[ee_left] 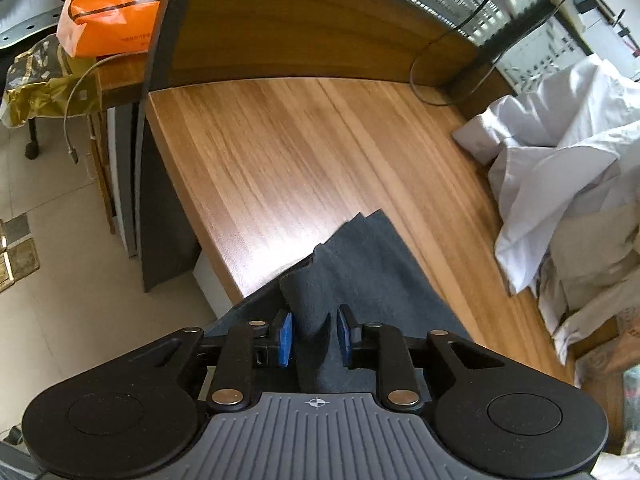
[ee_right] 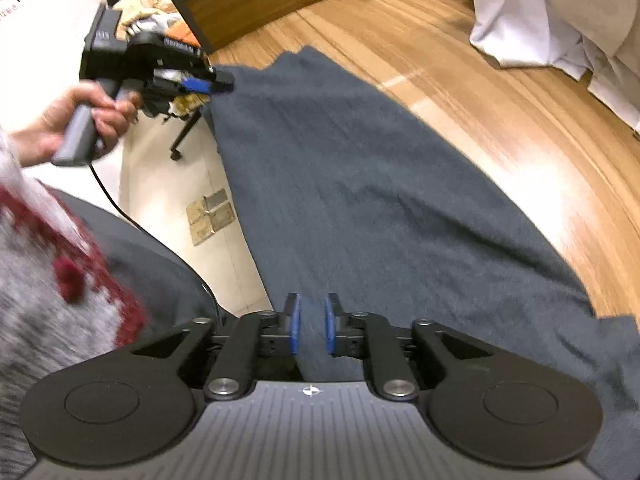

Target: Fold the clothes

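Observation:
A dark grey garment (ee_right: 380, 200) lies spread over the near left part of the wooden table (ee_left: 300, 152), with its left side hanging past the table edge. In the left wrist view my left gripper (ee_left: 315, 336) is shut on a bunched fold of the dark grey garment (ee_left: 360, 272) at the table's front edge. From the right wrist view the left gripper (ee_right: 208, 86) grips the garment's far corner, held up by a hand (ee_right: 80, 116). My right gripper (ee_right: 312, 328) is shut on the garment's near edge, with cloth between its blue pads (ee_right: 294, 330).
A heap of white clothes (ee_left: 560, 168) fills the table's right side, also seen in the white pile (ee_right: 540, 12). A raised wooden back panel (ee_left: 300, 20) and a black cable (ee_left: 436, 68) border the far edge. An orange bag (ee_left: 112, 12) sits beyond the left end. Tiled floor (ee_left: 60, 280) lies left of the table.

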Demonstrator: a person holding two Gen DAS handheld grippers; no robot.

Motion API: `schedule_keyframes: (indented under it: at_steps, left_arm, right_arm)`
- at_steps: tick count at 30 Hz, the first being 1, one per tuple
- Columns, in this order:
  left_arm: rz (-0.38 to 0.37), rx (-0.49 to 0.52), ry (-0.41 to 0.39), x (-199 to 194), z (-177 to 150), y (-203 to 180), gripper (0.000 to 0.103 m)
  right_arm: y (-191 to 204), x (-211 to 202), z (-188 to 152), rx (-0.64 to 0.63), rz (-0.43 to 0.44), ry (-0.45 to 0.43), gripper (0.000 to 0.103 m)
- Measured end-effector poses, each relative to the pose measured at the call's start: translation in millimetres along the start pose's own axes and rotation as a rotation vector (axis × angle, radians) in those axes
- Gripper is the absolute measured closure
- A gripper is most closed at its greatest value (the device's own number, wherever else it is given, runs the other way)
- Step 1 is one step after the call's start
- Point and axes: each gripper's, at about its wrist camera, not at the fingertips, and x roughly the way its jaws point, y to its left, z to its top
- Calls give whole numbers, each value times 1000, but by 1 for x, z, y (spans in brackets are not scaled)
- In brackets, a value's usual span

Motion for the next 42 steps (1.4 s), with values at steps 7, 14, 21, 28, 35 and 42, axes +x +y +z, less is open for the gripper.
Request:
schedule_keyframes:
  at_steps: [7,14,21,28,35,42]
  left_arm:
    - [1,67,-18,0,-7,-9,78]
    - [8,153,-67,-6,-18,-21,78]
    - [-2,231,-97,-10,-29,-37,78]
    - [-31,245,-91,-4,-39,-48,78]
    - [-24,214,-99,-4,-47,-48,78]
    - [24,86,-166,-35,-45,-13,75]
  right_arm:
    - [-2,-4,68,-62,-9,-64,83]
    - [7,60,161,-213,29,-18,83]
    - [16,125,253,-363,67,28,83]
    - [32,190,303,-522,71,103,72]
    - [40,225,319,-602,89,184,91]
    - [28,198,320,-576,70,118,100]
